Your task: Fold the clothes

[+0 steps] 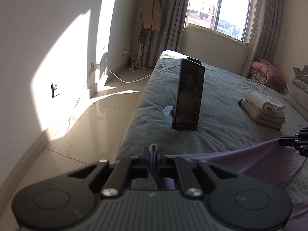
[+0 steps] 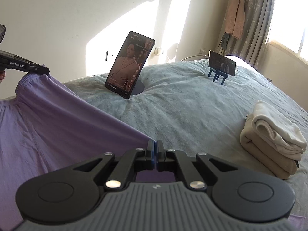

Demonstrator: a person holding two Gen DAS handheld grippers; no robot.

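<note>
Purple garment [image 2: 57, 119] hangs stretched between both grippers above the near edge of the bed [image 2: 182, 104]. Left gripper [image 1: 154, 152] has its fingers pinched on a bunched corner of the cloth; in the right wrist view it sits at nine o'clock, clamped on the waistband hem. Right gripper [image 2: 155, 146] has its fingers closed tight on the opposite corner, blue pads pressed together over the fabric edge. On the grey bedspread, a phone [image 2: 130, 65] stands upright on a round stand at twelve o'clock. A second phone [image 2: 222, 63] rests on a blue stand at one o'clock. Folded pile [image 2: 273, 140] of cream and white clothes lies at three o'clock.
</note>
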